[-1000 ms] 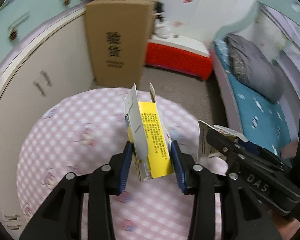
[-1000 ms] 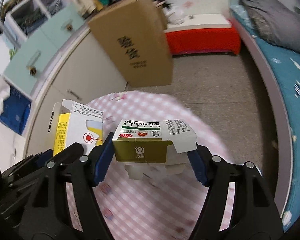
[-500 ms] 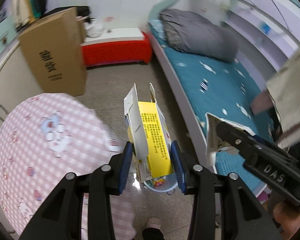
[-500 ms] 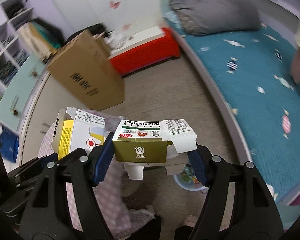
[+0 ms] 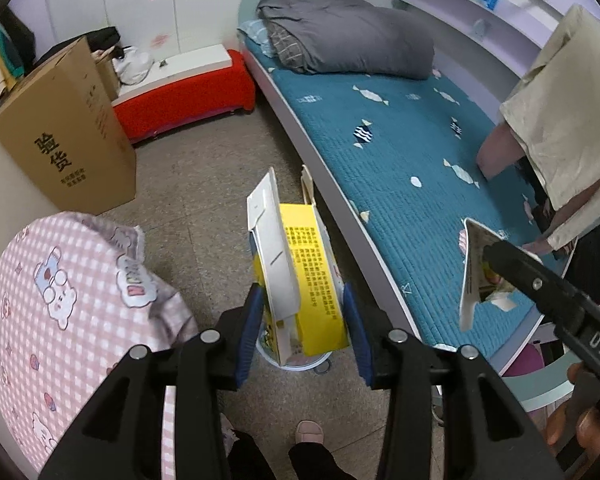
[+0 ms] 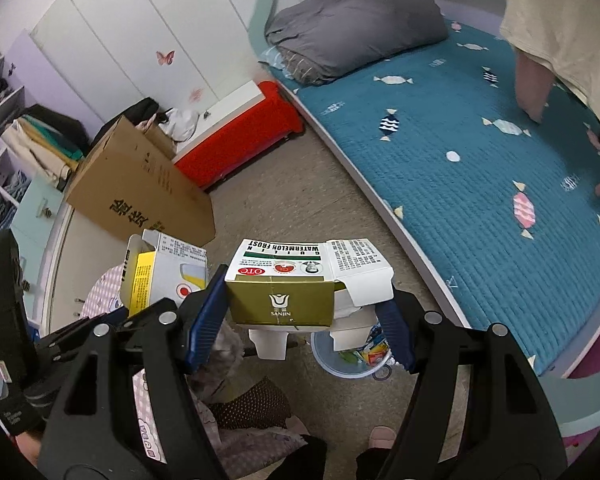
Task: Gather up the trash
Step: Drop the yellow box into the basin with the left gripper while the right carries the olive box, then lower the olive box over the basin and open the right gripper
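Presently both devices hang over the floor beside the bed point(image 5: 400, 152), above a small pale waste bin point(image 6: 352, 360) that already contains coloured wrappers. The left hand-held gripper point(image 5: 302, 328) has a yellow-and-white carton point(image 5: 296, 280) standing upright between its blue pads point(image 5: 248, 328), flaps open at the top. Its jaws have just been opening slightly; the left pad still appears against the carton, while contact at the right pad cannot be confirmed. The lower end of that carton sits directly over the bin rim as seen from the left wrist view. The right hand-held gripper point(image 6: 300, 320) is clamped on a gold-and-white carton point(image 6: 300, 284) marked "WATERMELON FROST", held crosswise with one end flap torn open; the bin shows just beneath and to the right of it. A round worktop point(image 5: 40, 320) under a pink checked cloth lies to the left, apart from both cartons. A large brown cardboard box point(image 5: 64, 136) stands on the floor beyond. The person's slippered foot point(image 5: 309, 432) is visible below.
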`<action>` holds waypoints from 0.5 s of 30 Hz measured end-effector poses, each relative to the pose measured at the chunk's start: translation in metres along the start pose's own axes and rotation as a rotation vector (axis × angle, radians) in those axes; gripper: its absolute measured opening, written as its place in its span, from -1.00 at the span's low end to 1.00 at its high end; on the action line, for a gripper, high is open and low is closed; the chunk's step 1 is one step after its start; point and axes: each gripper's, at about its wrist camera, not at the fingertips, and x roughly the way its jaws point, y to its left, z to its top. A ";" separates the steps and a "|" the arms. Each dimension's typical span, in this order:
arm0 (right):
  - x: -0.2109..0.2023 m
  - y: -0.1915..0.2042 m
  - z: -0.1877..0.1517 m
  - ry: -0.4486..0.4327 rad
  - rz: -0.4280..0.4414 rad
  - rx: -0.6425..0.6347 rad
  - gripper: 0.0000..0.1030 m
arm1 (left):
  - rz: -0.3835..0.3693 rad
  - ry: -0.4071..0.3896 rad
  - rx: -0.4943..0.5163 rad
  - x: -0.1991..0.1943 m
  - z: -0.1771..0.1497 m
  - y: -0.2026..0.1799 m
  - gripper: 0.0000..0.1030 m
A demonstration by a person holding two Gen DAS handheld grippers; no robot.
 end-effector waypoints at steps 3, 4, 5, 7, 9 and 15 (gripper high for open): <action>-0.002 -0.004 -0.001 -0.005 -0.005 0.016 0.32 | 0.001 0.027 -0.009 0.005 0.005 -0.007 0.08; -0.004 -0.010 -0.001 -0.006 -0.005 0.019 0.32 | -0.002 0.041 -0.016 0.007 0.005 -0.007 0.19; -0.005 -0.014 -0.001 -0.005 -0.005 0.024 0.32 | -0.004 0.044 -0.025 0.009 0.006 -0.007 0.24; -0.005 -0.018 -0.001 -0.002 -0.005 0.031 0.32 | 0.015 0.045 -0.046 0.010 0.004 -0.006 0.40; -0.005 -0.018 -0.003 0.000 -0.005 0.035 0.33 | 0.016 0.051 -0.065 0.010 0.002 -0.004 0.41; 0.002 -0.012 -0.007 0.021 0.014 0.029 0.33 | 0.044 0.054 -0.089 0.006 -0.005 0.006 0.42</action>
